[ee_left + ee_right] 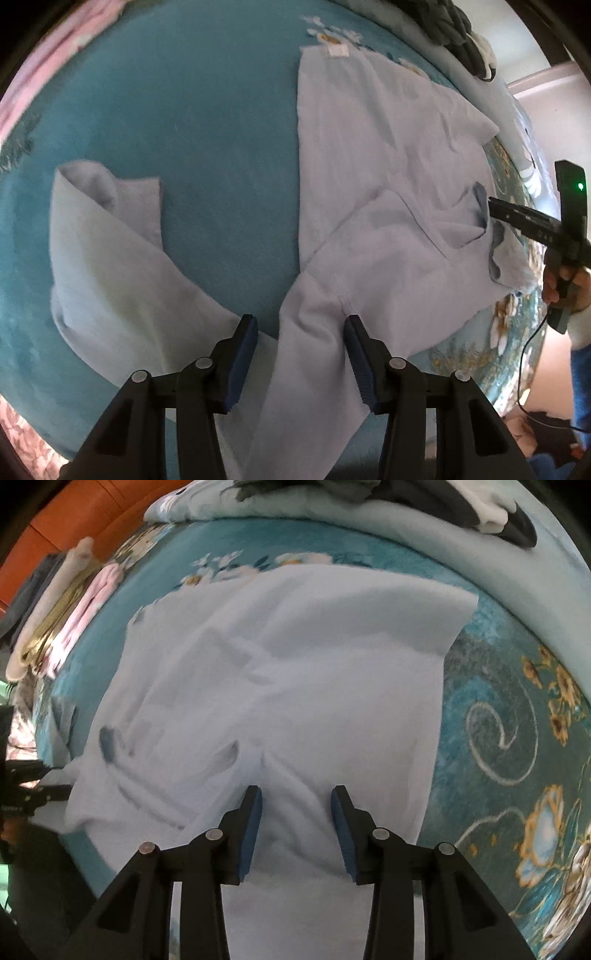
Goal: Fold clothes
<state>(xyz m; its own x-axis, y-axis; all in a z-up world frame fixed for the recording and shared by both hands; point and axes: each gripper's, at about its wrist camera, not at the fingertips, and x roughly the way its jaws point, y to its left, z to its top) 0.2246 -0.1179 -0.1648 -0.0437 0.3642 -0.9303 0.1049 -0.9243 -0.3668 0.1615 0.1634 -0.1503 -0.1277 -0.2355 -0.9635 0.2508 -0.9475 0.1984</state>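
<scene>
A pale blue shirt (388,177) is lying rumpled near the teal floral bedspread's (184,122) edge, one sleeve trailing. Left gripper (301,354) and right gripper (295,827) are hovering released, fabric between their fingers.

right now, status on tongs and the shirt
Left tongs open, astride the sleeve. Right tongs open over the pale blue shirt, nothing gripped. Shirt partly folded on the teal blanket. Nothing in the way.
</scene>
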